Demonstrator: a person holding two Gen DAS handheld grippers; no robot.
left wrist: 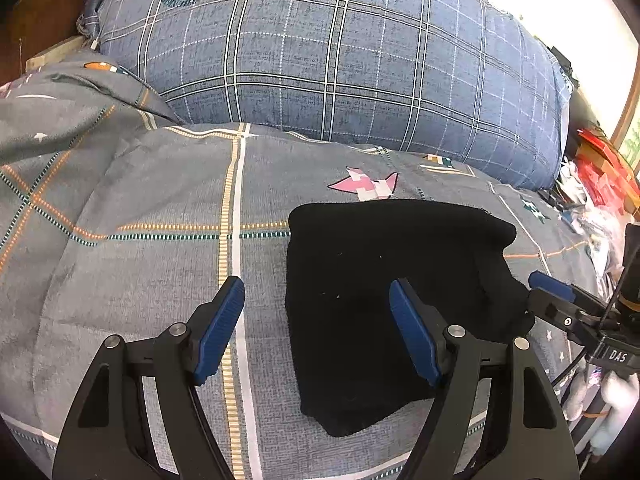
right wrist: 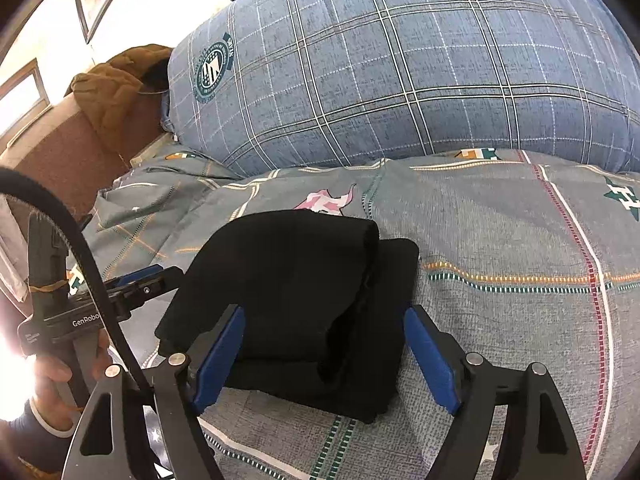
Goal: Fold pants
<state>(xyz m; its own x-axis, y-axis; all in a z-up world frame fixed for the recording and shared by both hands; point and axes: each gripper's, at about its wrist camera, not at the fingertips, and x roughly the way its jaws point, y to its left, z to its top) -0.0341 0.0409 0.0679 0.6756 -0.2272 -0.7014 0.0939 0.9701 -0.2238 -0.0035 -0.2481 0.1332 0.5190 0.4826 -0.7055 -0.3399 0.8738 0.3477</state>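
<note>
Big picture first: a grey patterned duvet (left wrist: 160,200) covers the bed, and a fat blue plaid pillow (left wrist: 340,60) sits along its far edge, crest badge showing in both views. Only the right wrist view catches a brown padded jacket (right wrist: 120,84) slumped over the headboard on the left; only the left wrist view gets a clutter of red boxes (left wrist: 604,164) off the bed's right side.

On to the black pants (left wrist: 384,300), folded into a compact bundle on the duvet, just in front of a pink star print (left wrist: 366,184). The right wrist view shows the layering the other misses: an upper fold lying across a lower slab that sticks out to the right.

The left gripper (left wrist: 316,320) hangs with jaws spread wide, nothing clamped, one blue pad over bare duvet and the other above the bundle's left part. The right gripper (right wrist: 324,352) is spread wide too, straddling the near edge of the pants, with no visible squeeze on the cloth. Down in the right view's corner, the person's hand (right wrist: 60,376) grips the left tool's handle
</note>
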